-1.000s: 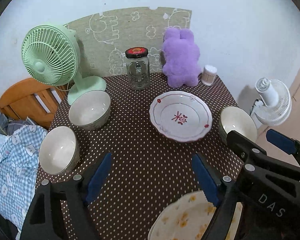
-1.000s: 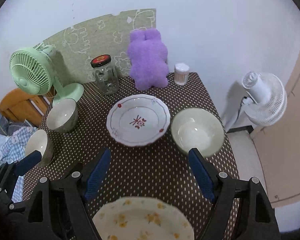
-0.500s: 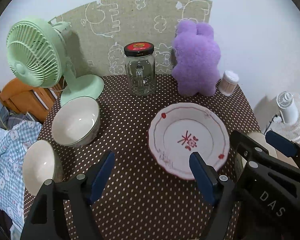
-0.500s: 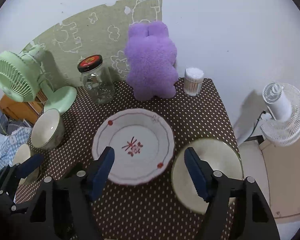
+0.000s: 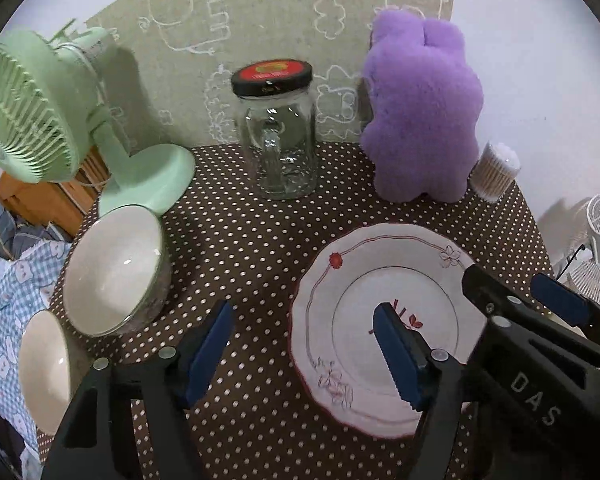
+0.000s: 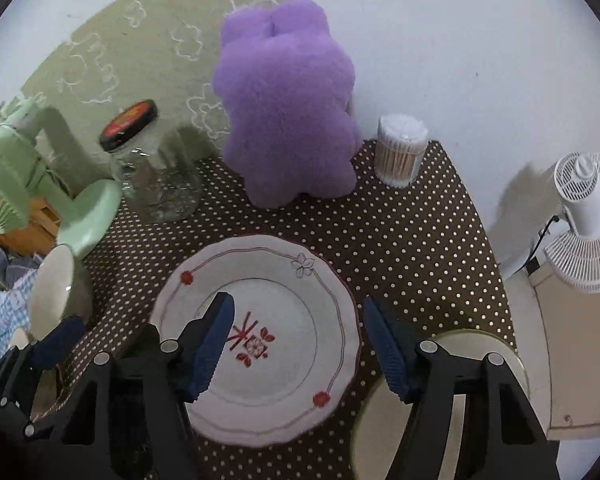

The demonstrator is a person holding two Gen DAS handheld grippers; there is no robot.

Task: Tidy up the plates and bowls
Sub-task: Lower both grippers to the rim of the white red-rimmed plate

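Left wrist view: the left gripper (image 5: 304, 344) is spread wide and holds nothing. Its left finger is over bare brown polka-dot tablecloth (image 5: 244, 240); its right finger is over the well of the white scalloped plate with red rim line and red flower motif (image 5: 340, 304). So the plate's near-left rim lies between the fingers. Left of the claw, two white ceramic bowls stand apart from it: the farther bowl (image 5: 116, 272) beside the mint-green desk fan (image 5: 40, 112), and the nearer bowl (image 5: 44, 364) at the table edge. Ahead stand a clear glass jar with a black-and-red lid (image 5: 278, 136) and a purple plush toy (image 5: 422, 108). The right gripper (image 5: 520, 300) crosses the plate's right side.

Right wrist view: the right gripper (image 6: 300, 344) is likewise spread and empty. Its left finger is above the plate's (image 6: 300, 292) centre, its right finger just beyond the plate's right rim, so that rim sits in the gap. Right of and below the claw is a pale cream bowl (image 6: 444, 344), largely hidden by the finger. A tub of cotton swabs (image 6: 400, 152) stands ahead to the right.

Both claws appear to be lining up on the plate. To grip well, I judge each should drop until one finger slides under the raised rim, close square across it rather than on the slope, and lift level, since glazed ceramic may slip. Keep clear of the cream bowl close alongside.
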